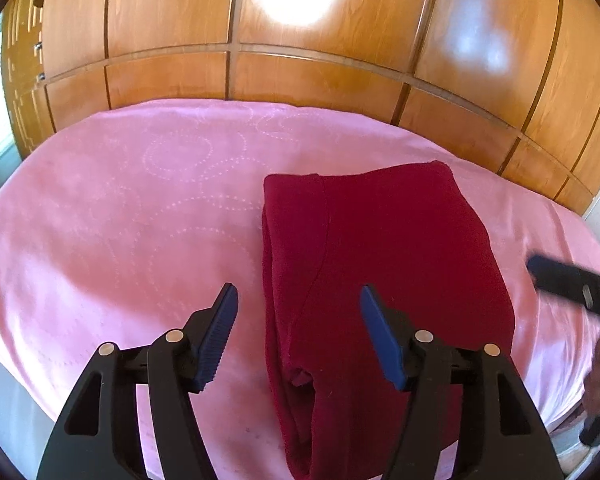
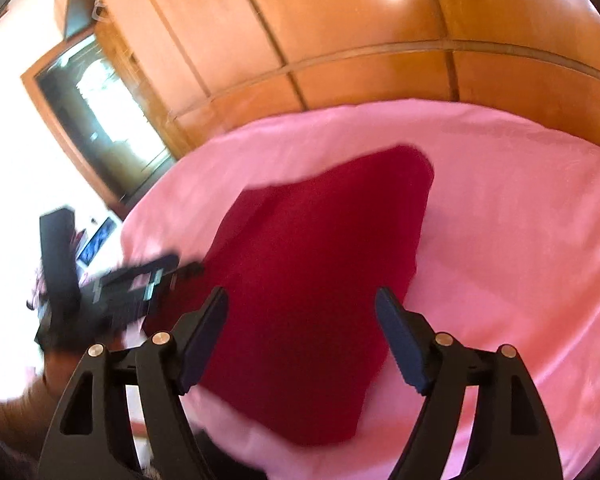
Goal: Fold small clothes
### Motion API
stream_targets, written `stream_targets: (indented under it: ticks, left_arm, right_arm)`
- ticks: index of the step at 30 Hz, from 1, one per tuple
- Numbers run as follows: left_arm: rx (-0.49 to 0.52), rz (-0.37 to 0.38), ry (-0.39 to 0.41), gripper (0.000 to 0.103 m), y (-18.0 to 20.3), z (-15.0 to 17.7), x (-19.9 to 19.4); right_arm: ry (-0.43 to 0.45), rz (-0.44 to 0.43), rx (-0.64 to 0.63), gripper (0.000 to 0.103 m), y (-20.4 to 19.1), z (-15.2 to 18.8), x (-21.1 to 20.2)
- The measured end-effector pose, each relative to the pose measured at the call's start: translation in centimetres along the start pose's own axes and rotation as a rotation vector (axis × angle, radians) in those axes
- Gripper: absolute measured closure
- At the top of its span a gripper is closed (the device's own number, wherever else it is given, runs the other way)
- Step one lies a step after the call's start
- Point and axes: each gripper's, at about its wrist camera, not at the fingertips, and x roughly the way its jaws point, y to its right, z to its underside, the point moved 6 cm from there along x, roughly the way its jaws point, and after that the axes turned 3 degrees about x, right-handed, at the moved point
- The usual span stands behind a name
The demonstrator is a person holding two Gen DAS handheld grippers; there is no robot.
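Wardrobe [image 1: 300,80] of glossy wood panels beyond both tongs. Pink bedspread [image 1: 120,220] spread beneath them. Dark red garment [image 1: 380,260] folded flat on the spread, lying ahead of and partly between left gripper [image 1: 299,334] fingers, likewise under right gripper [image 2: 302,340]. Both released, spread wide, grasping nothing.

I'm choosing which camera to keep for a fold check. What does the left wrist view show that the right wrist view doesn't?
Only the left wrist view is sharp: it shows the dark red garment's layered near edges and the dotted circles stitched on the pink cover. Only the right wrist view shows a framed opening at left, blurred. Both show the garment lying folded, the wooden panelling, and the left claw and right claw open, holding nothing.
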Motion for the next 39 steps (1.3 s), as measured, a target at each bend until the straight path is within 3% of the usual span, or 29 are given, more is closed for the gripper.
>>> stream_targets:
  ticks: [12,22,30,33,39]
  left_arm:
    - [-0.007,-0.007,-0.021,0.040,-0.7,1.3,1.1]
    - [-0.043,0.030,-0.046,0.040,-1.1,2.8,2.8]
    - [-0.190,0.159,-0.056,0.033,-2.6,4.1,4.4]
    - [-0.195,0.189,-0.064,0.033,-2.8,4.1,4.4]
    - [-0.200,0.235,-0.061,0.033,-2.9,4.1,4.7]
  right_arm:
    - [-0.040,0.099,-0.054,0.027,0.2,-6.0,6.7]
    - [-0.165,0.195,-0.012,0.027,3.8,-4.4,12.5]
    - [-0.137,0.111,0.033,0.018,4.4,-4.5,12.0]
    - [-0.056,-0.018,0.124,0.012,4.7,-4.8,8.4]
    - [-0.038,-0.089,0.234,0.011,7.9,-1.9,4.7]
